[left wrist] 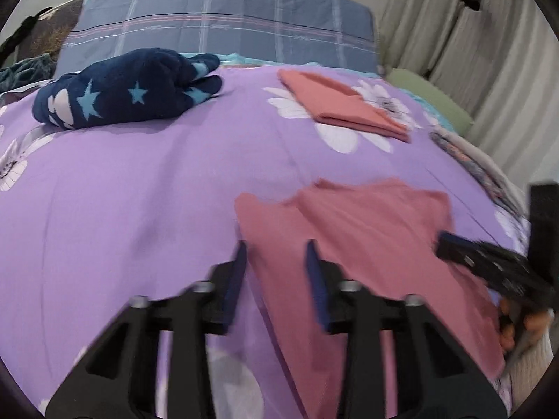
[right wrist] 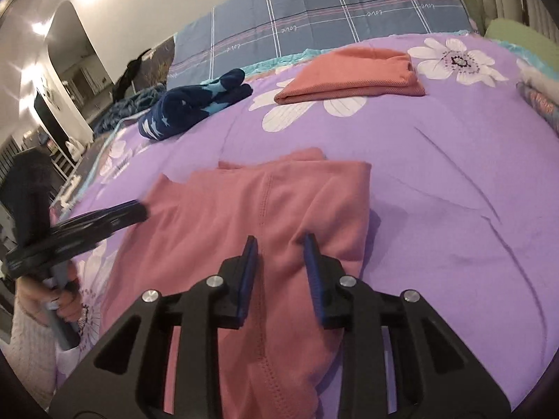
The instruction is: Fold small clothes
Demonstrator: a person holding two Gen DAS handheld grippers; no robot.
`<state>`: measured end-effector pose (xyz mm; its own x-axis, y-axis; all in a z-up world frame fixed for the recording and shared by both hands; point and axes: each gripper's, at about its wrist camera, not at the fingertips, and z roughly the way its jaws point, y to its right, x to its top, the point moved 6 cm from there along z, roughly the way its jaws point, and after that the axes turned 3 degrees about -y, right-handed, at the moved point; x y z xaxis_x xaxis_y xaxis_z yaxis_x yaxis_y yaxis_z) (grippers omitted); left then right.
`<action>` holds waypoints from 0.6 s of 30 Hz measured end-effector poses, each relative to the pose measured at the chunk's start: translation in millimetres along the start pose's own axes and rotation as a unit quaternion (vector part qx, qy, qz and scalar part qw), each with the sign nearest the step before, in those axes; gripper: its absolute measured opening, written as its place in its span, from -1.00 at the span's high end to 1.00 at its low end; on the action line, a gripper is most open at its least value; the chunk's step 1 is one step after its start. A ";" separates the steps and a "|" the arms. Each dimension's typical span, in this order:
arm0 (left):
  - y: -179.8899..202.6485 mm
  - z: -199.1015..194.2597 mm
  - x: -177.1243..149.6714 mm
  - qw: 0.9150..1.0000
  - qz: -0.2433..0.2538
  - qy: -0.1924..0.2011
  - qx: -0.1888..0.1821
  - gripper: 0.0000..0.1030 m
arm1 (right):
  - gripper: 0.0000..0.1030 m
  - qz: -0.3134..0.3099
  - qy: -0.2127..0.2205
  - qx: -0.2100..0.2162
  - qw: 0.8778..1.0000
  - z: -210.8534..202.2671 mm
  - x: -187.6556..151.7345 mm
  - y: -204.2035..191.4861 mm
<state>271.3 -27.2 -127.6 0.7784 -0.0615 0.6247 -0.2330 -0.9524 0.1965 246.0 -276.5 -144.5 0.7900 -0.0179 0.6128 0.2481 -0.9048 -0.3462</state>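
Note:
A pink garment [left wrist: 367, 244] lies partly folded and flat on the purple flowered bedspread [left wrist: 139, 192]; it also shows in the right wrist view [right wrist: 262, 209]. My left gripper [left wrist: 276, 248] is open and empty, its jaws straddling the garment's left edge. My right gripper [right wrist: 279, 241] is open and empty above the garment's near right part. The right gripper also shows at the right edge of the left wrist view [left wrist: 454, 244], and the left gripper at the left of the right wrist view [right wrist: 139, 209].
A folded salmon cloth [left wrist: 342, 104] [right wrist: 353, 76] lies at the far right of the bed. A navy star-patterned bundle [left wrist: 129, 87] [right wrist: 188, 108] lies at the far left. A blue plaid pillow [left wrist: 223, 24] stands behind. Curtains [left wrist: 471, 52] hang on the right.

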 end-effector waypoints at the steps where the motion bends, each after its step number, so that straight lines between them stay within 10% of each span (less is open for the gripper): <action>1: -4.9 4.1 4.0 1.000 -0.007 0.003 0.019 0.96 | 0.45 -0.005 0.003 0.000 1.000 0.3 -1.4 -0.6; 5: -32.2 9.2 -2.8 0.990 0.008 0.017 0.136 1.00 | 0.45 -0.008 0.009 0.002 1.000 1.7 -3.2 0.0; 12: -41.0 -15.5 -7.6 0.997 -0.069 0.021 -0.021 0.97 | 0.45 -0.001 0.010 0.013 1.000 1.5 -4.3 3.2; 14: -20.8 -21.9 -12.2 0.996 -0.059 0.010 -0.064 0.50 | 0.45 -0.001 0.010 0.013 1.000 1.6 -4.4 3.2; 18: 19.5 -15.1 -35.4 0.999 0.032 -0.018 -0.037 0.19 | 0.44 -0.006 0.010 0.007 1.000 1.9 -4.9 1.9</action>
<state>230.4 -39.2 -134.4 0.7807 -0.1326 0.6107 -0.3234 -0.9219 0.2133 243.6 -277.3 -149.5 0.7753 -0.0165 0.6314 0.2651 -0.8988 -0.3490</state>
